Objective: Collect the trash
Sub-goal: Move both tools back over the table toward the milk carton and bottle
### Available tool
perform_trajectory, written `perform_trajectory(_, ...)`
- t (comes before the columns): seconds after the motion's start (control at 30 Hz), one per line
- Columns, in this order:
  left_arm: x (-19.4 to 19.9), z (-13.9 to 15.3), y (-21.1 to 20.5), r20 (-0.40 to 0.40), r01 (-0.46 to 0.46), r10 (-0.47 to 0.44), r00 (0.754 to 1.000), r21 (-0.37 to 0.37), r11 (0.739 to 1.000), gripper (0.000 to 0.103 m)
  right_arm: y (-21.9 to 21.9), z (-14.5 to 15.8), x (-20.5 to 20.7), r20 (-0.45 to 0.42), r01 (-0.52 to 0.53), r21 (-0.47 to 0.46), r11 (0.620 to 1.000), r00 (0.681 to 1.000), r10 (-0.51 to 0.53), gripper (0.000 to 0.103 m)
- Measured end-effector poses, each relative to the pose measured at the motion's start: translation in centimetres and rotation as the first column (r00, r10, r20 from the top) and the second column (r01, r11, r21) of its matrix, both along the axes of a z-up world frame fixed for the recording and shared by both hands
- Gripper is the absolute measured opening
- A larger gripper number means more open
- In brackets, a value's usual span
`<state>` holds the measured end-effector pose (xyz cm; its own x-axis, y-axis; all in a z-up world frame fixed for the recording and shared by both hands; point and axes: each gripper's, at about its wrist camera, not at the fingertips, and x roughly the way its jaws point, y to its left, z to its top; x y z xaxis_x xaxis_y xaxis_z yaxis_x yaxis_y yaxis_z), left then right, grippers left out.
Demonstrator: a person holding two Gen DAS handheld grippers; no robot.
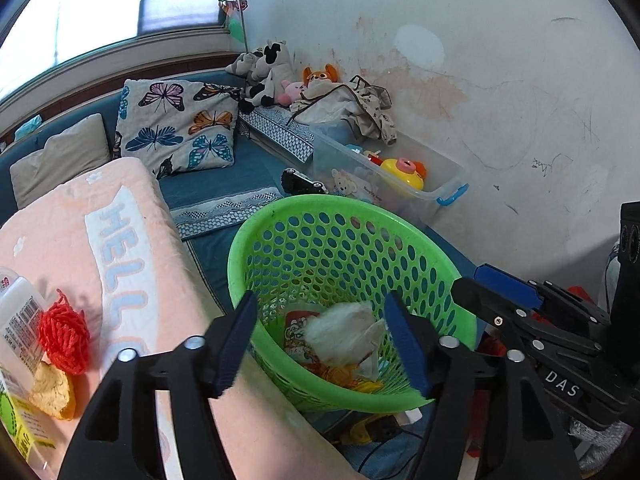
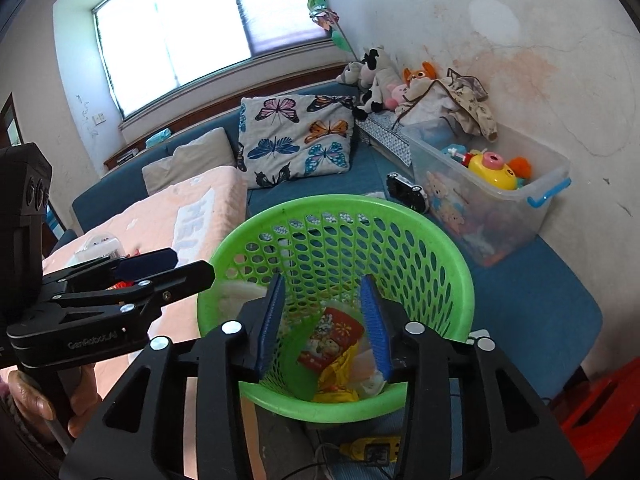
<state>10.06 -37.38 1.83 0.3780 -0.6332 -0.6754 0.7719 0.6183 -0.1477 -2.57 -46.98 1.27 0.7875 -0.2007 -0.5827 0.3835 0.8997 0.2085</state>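
A green perforated basket [image 1: 280,204] stands tilted beside a pink blanket [image 1: 132,240]. My left gripper [image 1: 320,344] is open over its mouth. A blurred white crumpled tissue [image 1: 344,332] hangs loose between the fingers, with neither pad pressing on it. My right gripper [image 2: 324,328] is open over the same basket [image 2: 448,240], with nothing between its pads. A red printed wrapper [image 2: 332,340] and a yellow wrapper [image 2: 340,380] lie inside. A red mesh ball [image 1: 64,332], an orange scrap [image 1: 52,392] and a labelled bottle [image 1: 20,312] lie on the blanket.
A clear plastic toy box [image 1: 452,196] stands against the stained wall behind the basket, with a black toy car [image 1: 300,186] beside it. A butterfly cushion [image 1: 180,124] and plush toys [image 1: 272,72] sit on the blue sofa. A person's hand [image 2: 40,404] holds the left gripper [image 2: 192,264].
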Motion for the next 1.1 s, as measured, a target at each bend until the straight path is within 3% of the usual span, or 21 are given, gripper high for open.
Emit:
perform_trajectory(0.1, -0.3, 0.3, 0.6, 0.019, -0.006, 0.006, 1.0, 0.004, 1.0, 0.073, 0.4, 0.1, -0.1, 0.002, -0.002, -0.004, 1.0, 1.0, 0.002, 0.047)
perform_trajectory(0.27, -0.3, 1.2, 3.2, 0.028, -0.048, 0.048, 0.998, 0.003, 0.999, 0.074, 1.7, 0.5, -0.3, 0.011, -0.021, 0.001, 1.0, 1.0, 0.021, 0.053)
perform_trajectory(0.6, 0.2, 3.2, 12.6, 0.02, -0.219, 0.219, 0.976, -0.01, 0.976, 0.075, 7.1, 1.7, 0.2, 0.031, -0.121, -0.009, 0.993, 0.992, 0.121, 0.064)
perform_trajectory(0.87, 0.5, 4.8, 20.6, 0.066, -0.353, 0.352, 0.934, 0.004, 0.935, 0.077, 13.1, 2.1, 2.8, 0.017, -0.258, -0.014, 0.966, 0.966, 0.258, 0.067)
perform_trajectory(1.1, 0.6, 5.4, 27.8, 0.094, -0.473, 0.47, 0.878, 0.015, 0.881, 0.077, 19.8, 1.8, 6.4, -0.004, -0.413, -0.016, 0.911, 0.911, 0.413, 0.067)
